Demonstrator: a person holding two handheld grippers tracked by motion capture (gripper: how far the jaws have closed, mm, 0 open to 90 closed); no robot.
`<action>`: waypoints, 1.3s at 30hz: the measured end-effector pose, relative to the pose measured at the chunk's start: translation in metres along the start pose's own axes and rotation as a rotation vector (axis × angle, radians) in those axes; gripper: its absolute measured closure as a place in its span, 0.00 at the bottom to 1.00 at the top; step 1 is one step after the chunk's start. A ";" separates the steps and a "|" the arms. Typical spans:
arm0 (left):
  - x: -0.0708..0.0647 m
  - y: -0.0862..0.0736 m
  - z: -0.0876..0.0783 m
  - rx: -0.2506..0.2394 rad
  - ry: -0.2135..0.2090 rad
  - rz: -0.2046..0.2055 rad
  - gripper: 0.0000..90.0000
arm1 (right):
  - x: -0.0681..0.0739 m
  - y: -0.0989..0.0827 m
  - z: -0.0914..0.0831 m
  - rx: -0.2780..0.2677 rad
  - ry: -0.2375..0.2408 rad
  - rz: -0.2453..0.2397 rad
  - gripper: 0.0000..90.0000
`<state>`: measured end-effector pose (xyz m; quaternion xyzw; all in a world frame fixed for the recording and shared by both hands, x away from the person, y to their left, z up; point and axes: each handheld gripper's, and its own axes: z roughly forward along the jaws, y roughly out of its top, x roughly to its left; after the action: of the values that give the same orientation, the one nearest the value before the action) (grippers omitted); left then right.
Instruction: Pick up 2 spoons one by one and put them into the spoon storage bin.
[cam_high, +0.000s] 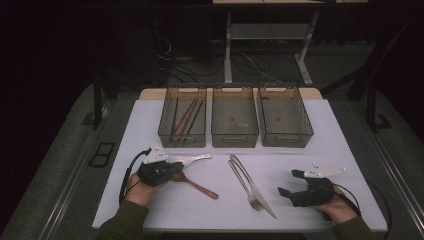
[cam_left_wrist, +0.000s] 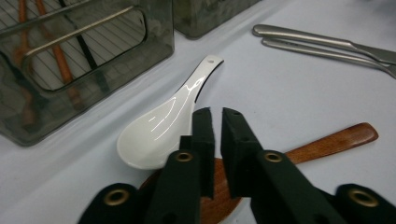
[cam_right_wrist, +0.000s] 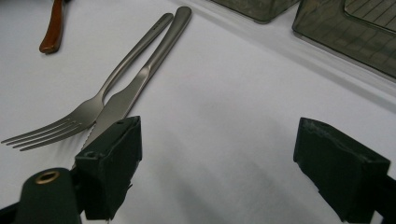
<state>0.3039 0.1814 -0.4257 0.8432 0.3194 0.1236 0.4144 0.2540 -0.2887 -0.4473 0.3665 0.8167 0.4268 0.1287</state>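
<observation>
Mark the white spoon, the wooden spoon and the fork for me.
white spoon (cam_left_wrist: 149, 137), left gripper view, on its bowl.
wooden spoon (cam_left_wrist: 338, 138), left gripper view, on its handle.
fork (cam_right_wrist: 88, 111), right gripper view, on its neck.

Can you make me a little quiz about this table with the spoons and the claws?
1. Pick one: where do the chopsticks lie?
A. the left bin
B. the middle bin
C. the right bin
2. True or false: the right claw stands wide open with nothing between its jaws.
3. Fill the gap: next to the white spoon lies a brown spoon made of ____.

Key: 1 A; 2 true; 3 wood.
</observation>
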 end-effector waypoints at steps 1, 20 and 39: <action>0.000 0.001 0.002 0.012 -0.003 0.009 0.98 | 0.000 0.000 0.000 0.002 -0.002 -0.003 0.17; 0.000 0.003 0.024 0.181 0.009 0.053 0.99 | 0.000 0.000 0.001 0.009 -0.008 -0.010 0.17; -0.002 -0.015 -0.007 0.206 0.002 -0.008 0.98 | 0.000 -0.001 0.002 0.012 -0.006 -0.016 0.17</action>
<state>0.2922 0.1915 -0.4327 0.8800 0.3342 0.0894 0.3254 0.2545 -0.2878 -0.4487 0.3619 0.8217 0.4198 0.1327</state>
